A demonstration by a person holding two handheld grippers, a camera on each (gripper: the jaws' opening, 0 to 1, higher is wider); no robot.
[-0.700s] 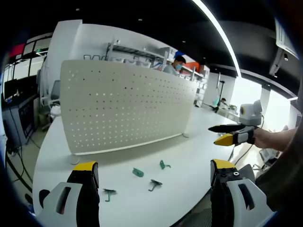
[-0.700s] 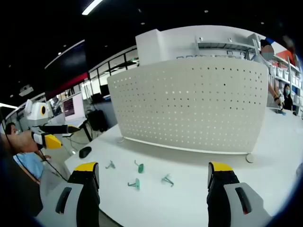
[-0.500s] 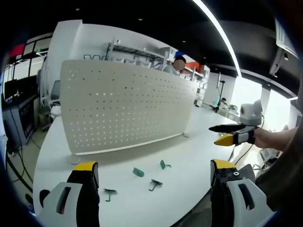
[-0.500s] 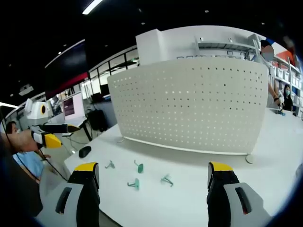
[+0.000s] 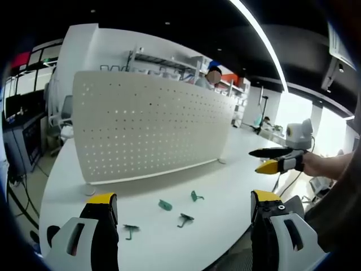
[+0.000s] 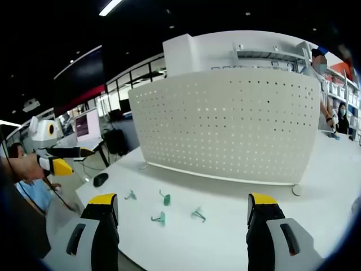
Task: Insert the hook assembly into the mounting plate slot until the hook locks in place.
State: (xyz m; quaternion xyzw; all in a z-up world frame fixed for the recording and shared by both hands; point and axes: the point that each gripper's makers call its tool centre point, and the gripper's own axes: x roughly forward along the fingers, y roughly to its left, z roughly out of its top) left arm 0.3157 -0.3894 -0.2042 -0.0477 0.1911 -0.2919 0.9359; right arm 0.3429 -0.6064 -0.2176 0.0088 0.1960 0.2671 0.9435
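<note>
A white pegboard plate (image 5: pixel 146 132) (image 6: pixel 225 130) stands upright on the white table. Several green hooks lie on the table in front of it: in the left gripper view at hook (image 5: pixel 164 206), hook (image 5: pixel 195 196), hook (image 5: pixel 184 219) and hook (image 5: pixel 130 230); in the right gripper view at hook (image 6: pixel 165 197), hook (image 6: pixel 158 218), hook (image 6: pixel 198 214) and hook (image 6: pixel 131 195). My left gripper (image 5: pixel 181 217) is open above the near table edge, holding nothing. My right gripper (image 6: pixel 180 217) is open too, empty. The right gripper (image 5: pixel 276 161) shows at the right of the left gripper view, the left gripper (image 6: pixel 62 160) at the left of the right gripper view.
A black computer mouse (image 6: pixel 100 179) lies near the table's left edge. Shelving and people stand behind the pegboard. Desks with monitors (image 6: pixel 86 127) are at the far left. The table (image 5: pixel 225 186) runs on beyond the board's right end.
</note>
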